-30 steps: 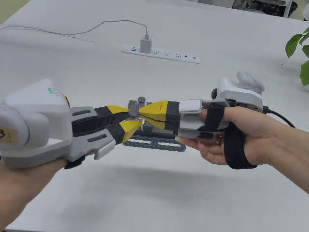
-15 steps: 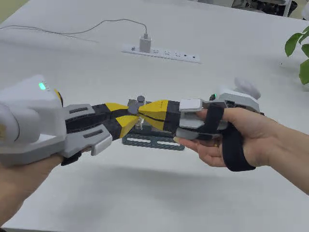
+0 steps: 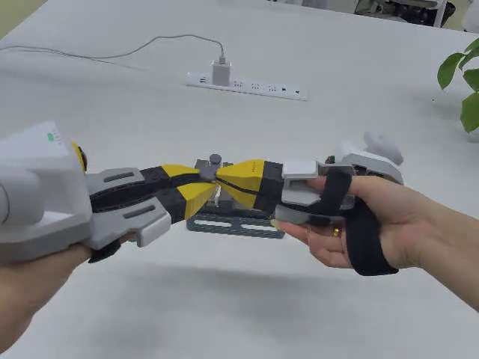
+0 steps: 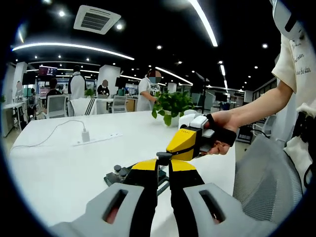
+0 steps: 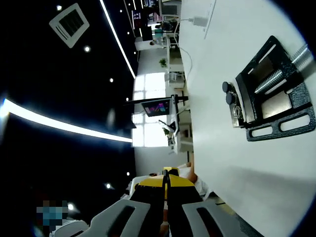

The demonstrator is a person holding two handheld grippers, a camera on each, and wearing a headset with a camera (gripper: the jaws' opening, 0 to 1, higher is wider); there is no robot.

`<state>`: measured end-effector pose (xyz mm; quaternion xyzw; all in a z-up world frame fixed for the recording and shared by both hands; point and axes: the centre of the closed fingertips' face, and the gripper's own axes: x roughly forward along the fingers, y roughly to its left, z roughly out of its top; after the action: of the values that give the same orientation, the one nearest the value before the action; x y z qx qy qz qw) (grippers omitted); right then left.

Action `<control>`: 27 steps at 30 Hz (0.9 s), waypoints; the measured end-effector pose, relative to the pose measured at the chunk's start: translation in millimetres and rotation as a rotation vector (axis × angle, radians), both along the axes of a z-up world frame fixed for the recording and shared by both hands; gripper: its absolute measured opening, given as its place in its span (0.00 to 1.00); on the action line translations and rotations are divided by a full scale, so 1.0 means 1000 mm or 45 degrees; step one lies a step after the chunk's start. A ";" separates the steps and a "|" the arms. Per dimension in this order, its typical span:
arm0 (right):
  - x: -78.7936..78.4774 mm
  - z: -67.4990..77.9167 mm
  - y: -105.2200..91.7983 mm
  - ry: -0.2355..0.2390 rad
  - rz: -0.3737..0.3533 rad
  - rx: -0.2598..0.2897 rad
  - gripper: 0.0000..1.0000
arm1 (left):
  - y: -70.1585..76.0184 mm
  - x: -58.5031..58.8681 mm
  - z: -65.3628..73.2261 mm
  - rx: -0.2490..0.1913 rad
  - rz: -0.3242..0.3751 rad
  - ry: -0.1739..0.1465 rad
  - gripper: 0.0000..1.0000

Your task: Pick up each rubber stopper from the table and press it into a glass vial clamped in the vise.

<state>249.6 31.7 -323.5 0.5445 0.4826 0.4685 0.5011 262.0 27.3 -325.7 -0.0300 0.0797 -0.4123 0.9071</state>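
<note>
while the two grippers meet tip to tip above the vise (image 5: 279,127), the step in hand looks like seating a stopper rather than fetching one. the left gripper (image 4: 163,162) is clenched down to a slim gap. at its tips sits a small dark piece that i take for a rubber stopper (image 4: 163,155), though it is too small to be sure. the right gripper (image 5: 166,186) has its jaws pressed flat together with nothing showing between them. in the left gripper view its yellow nose comes in from the right and touches the left gripper's tips. the vise rests on the white table (image 3: 224,299), just under the meeting point in the head view. in the right gripper view two seated stoppers (image 5: 227,87) cap vials at one end of the vise. just beside them is what looks like an open glass vial (image 5: 236,112). the next move, as i judge it, calls for lining the held piece squarely over that open mouth and pressing straight down, gently, since clamped glass may crack under a sideways shove.
</note>
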 end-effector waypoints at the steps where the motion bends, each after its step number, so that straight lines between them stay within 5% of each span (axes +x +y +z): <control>1: -0.001 0.001 0.000 -0.008 0.001 -0.001 0.00 | -0.001 0.000 0.000 0.005 -0.007 0.003 0.04; 8: 0.002 -0.002 -0.004 -0.052 0.011 -0.003 0.00 | -0.002 -0.002 -0.002 0.011 -0.024 0.022 0.04; 13: 0.004 -0.004 -0.004 -0.236 0.027 -0.056 0.00 | -0.001 -0.003 -0.004 0.029 -0.024 0.034 0.04; 16: 0.006 0.002 -0.006 -0.259 0.028 -0.053 0.07 | 0.000 -0.003 -0.006 0.052 -0.021 0.042 0.04; 18: 0.013 0.001 -0.008 -0.353 0.002 -0.101 0.13 | 0.001 -0.003 -0.007 0.064 -0.023 0.043 0.04; 20: 0.019 0.002 -0.012 -0.522 0.005 -0.175 0.19 | 0.003 -0.004 -0.010 0.091 -0.025 0.054 0.04; 21: 0.019 0.002 -0.014 -0.662 0.040 -0.235 0.23 | 0.004 -0.004 -0.012 0.114 -0.032 0.055 0.04; 24: 0.010 0.002 -0.014 -0.904 0.165 -0.319 0.29 | 0.005 -0.006 -0.014 0.150 -0.050 0.054 0.04; 27: 0.000 0.002 -0.011 -1.050 0.254 -0.375 0.27 | 0.006 -0.007 -0.015 0.176 -0.066 0.057 0.04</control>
<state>250.1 20.5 -321.7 0.1859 0.3542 0.6188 0.6760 255.2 33.3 -341.0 0.0256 0.1292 -0.4282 0.8940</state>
